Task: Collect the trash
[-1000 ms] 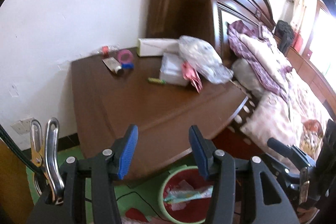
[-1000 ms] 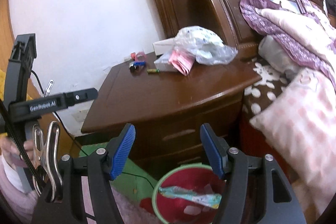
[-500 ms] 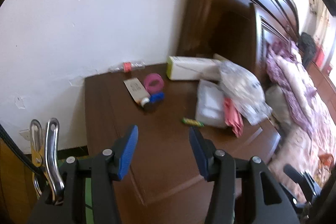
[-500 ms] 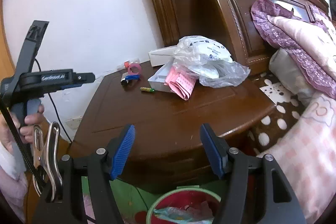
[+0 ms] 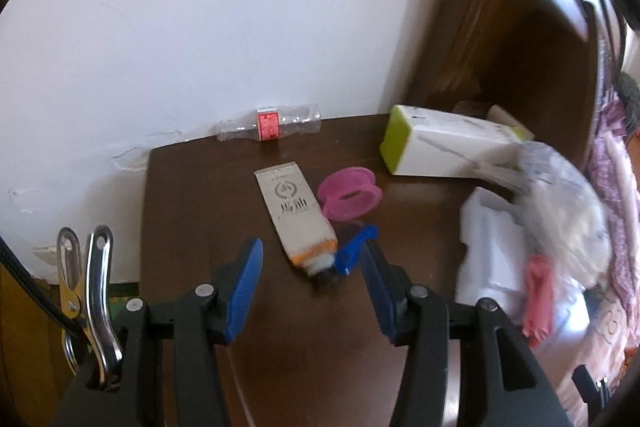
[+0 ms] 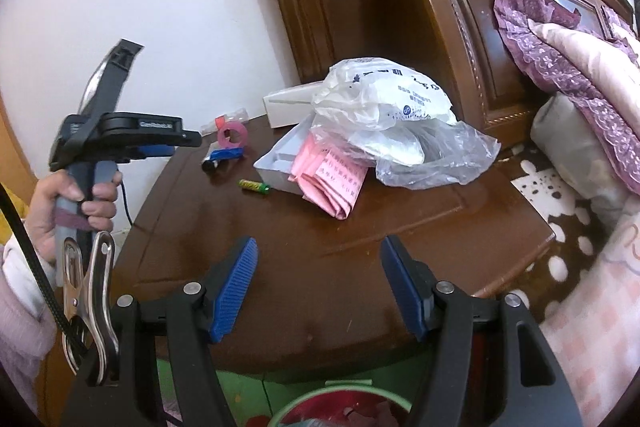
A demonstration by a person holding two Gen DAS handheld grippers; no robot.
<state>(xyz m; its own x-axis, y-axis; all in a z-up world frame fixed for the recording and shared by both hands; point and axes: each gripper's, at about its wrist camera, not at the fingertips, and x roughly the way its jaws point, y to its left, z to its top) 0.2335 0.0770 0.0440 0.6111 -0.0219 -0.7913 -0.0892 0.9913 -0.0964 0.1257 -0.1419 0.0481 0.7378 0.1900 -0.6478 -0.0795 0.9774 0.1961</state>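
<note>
Both claws are gaping empty: you're lining your left claw (image 5: 312, 281) up on the tube (image 5: 295, 215) lying flat on the nightstand (image 5: 192, 219), while your right claw (image 6: 318, 277) is waiting above the bin (image 6: 344, 393).

In the left wrist view, motion blur is smearing the plastic bag (image 5: 560, 203) and the pink paper (image 5: 538, 297) at the right, so their print is not readable. The cap end of the tube (image 5: 298, 223) is also blurring, and the blue object (image 5: 354, 251) beside it is perhaps a lighter, though its shape is not resolving. In the right wrist view, the bin (image 6: 344, 405) is being cut off by the bottom edge, leaving only its green rim and some red inside. The plastic bag (image 6: 384, 119) is hiding most of the white box (image 6: 288, 105) behind it. The battery (image 6: 254, 185) is too small for its label to be read.
</note>
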